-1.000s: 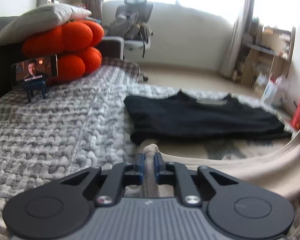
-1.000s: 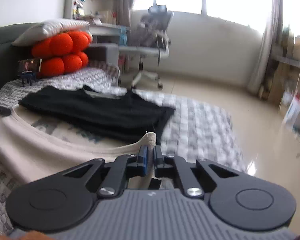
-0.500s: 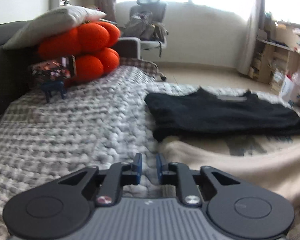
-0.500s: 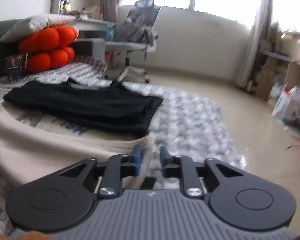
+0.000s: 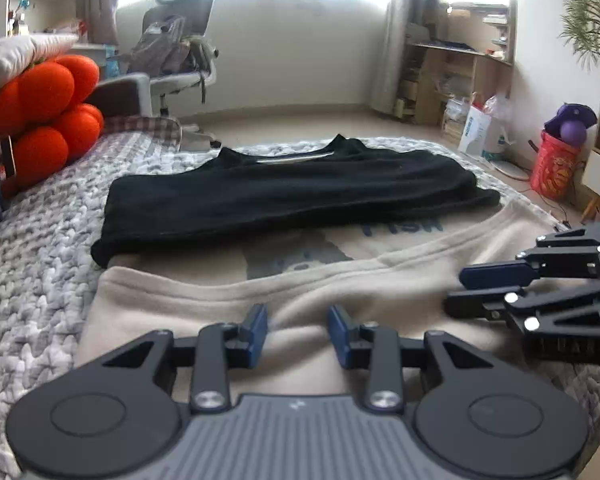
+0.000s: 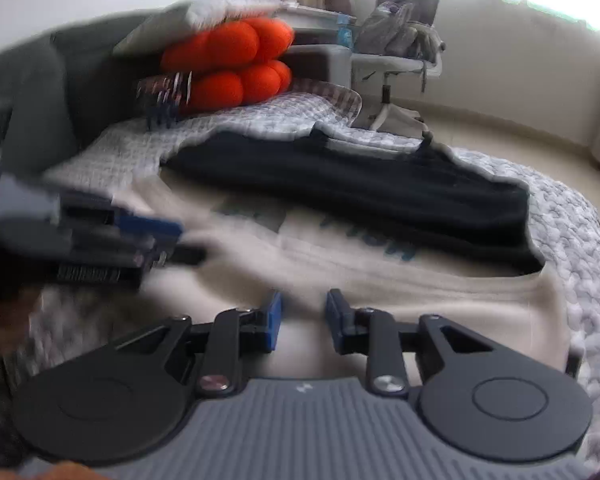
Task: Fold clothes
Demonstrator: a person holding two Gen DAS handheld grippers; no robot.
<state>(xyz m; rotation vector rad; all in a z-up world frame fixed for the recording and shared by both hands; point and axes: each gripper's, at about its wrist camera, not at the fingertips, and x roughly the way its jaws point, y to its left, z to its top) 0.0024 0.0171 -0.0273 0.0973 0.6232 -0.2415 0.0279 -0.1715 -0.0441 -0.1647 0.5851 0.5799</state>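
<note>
While the beige sweatshirt (image 5: 203, 304) is lying folded on the bed's knitted blanket (image 5: 31, 280), just in front of the folded black top (image 5: 283, 196), the left gripper (image 5: 297, 330) is opening its jaws over the cloth, pinching nothing; the right gripper (image 6: 302, 318) is standing with jaws apart, likewise empty; the fabric is looking soft, thick and limp, likely sagging unless gripped at both corners of the near folded edge.
</note>
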